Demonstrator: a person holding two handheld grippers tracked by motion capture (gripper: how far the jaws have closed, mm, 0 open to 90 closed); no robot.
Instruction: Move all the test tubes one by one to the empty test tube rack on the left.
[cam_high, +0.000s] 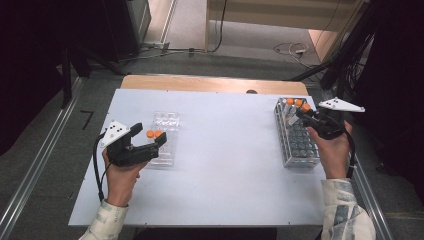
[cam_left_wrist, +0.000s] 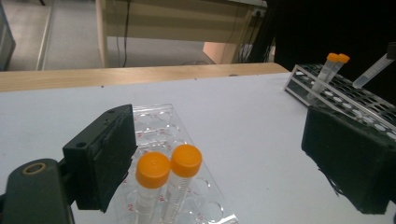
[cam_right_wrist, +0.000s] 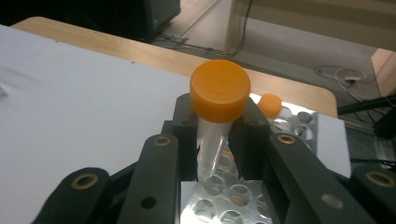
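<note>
Above the rack (cam_high: 296, 145), right gripper (cam_right_wrist: 219, 140) clamps an unlabelled tube (cam_right_wrist: 212, 144); left gripper (cam_left_wrist: 224, 158) gapes.

The person wore long sleeves of pale, grey-and-white patterned cloth, cuffed at both wrists. The left gripper (cam_high: 150, 137) was a blocky black plastic tool topped by a white three-cornered plate dotted with small dark holes, and a thin black cable looped from its rear; its two jaws ended in thick rectangular pads (cam_left_wrist: 103, 154) of matt black foam. The right gripper (cam_high: 306, 114) was of the same black make, with a like plate, a black cable, and brass-ringed pivot holes along its linkage arms.
</note>
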